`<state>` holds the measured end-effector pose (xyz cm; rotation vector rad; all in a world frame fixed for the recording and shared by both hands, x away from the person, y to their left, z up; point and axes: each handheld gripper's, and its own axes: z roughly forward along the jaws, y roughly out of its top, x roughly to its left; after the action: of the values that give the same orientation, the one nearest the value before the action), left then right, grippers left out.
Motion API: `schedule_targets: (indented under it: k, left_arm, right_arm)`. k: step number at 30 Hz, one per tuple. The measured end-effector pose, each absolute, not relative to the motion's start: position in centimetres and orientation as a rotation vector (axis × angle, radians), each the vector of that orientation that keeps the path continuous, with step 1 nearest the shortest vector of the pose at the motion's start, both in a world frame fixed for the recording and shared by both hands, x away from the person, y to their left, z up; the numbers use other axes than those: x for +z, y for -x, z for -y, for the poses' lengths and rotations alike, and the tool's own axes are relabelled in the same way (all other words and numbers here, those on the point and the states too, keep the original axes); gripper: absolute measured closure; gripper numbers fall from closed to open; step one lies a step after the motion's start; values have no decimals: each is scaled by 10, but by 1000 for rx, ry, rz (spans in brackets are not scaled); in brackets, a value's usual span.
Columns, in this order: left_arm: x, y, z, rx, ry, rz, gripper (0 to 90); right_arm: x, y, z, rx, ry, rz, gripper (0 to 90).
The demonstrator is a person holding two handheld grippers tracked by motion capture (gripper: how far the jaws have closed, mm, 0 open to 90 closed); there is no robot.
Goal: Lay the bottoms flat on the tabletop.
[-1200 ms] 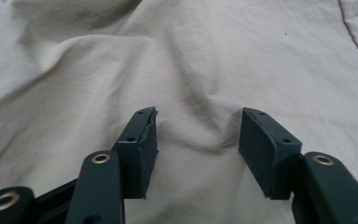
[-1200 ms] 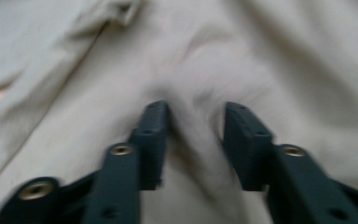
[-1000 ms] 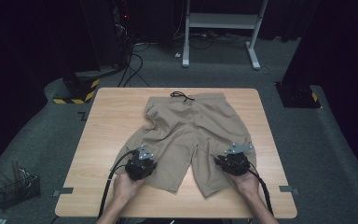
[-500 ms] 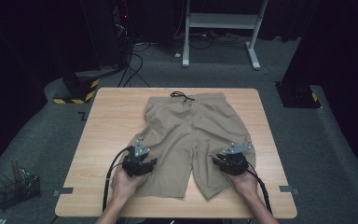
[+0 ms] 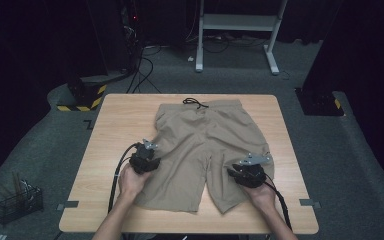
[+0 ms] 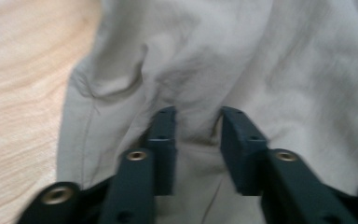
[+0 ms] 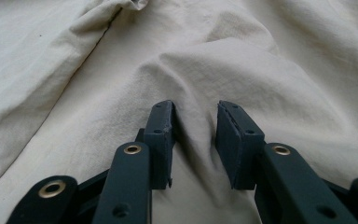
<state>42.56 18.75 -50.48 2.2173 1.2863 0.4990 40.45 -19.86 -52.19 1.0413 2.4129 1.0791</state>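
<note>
Shorts (image 5: 207, 145) lie flat, unfolded — left gripper (image 5: 145, 159) closing, right gripper (image 5: 249, 172) opening, both part-open astride cloth ridges, neither visibly clamped.

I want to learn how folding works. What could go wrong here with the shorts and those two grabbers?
The left gripper, whose jaws have just been closing, has a ridge of the beige shorts between them; it might catch just the top layer, so the leg bunches. The right gripper, whose jaws have just been opening, has a fold between them too; that fold could slip out. An uneven pull could drag the shorts across the wooden table.
</note>
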Motion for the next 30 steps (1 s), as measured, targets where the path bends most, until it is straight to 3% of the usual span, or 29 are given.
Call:
schedule_targets:
  k: [4,19,21,23,25,30]
  left_arm:
    - [-504,-425,-188,468,-2211,-1310,880]
    - [-503,-369,-183,349,-2224,-1222,885]
    - [-500,-369,-183,384,-2186,-1212,782]
    - [-496,-374,-181,410,-2127,-1206,634]
    - [-492,-384,-174,451,-2098,-1181,548]
    - [-497,-408,-155,458,-2091,-1167,466]
  right_arm:
    - [-522,-405,199,1089,-1062,-2410,671]
    - [-522,-402,194,1046,-1048,-2382,673]
    - [-522,-402,194,1043,-1051,-2377,680]
    - [-521,-401,193,1030,-1066,-2383,734]
    - [-519,-402,194,1022,-1069,-2401,776]
    - [-511,-392,196,1000,-1045,-2426,872]
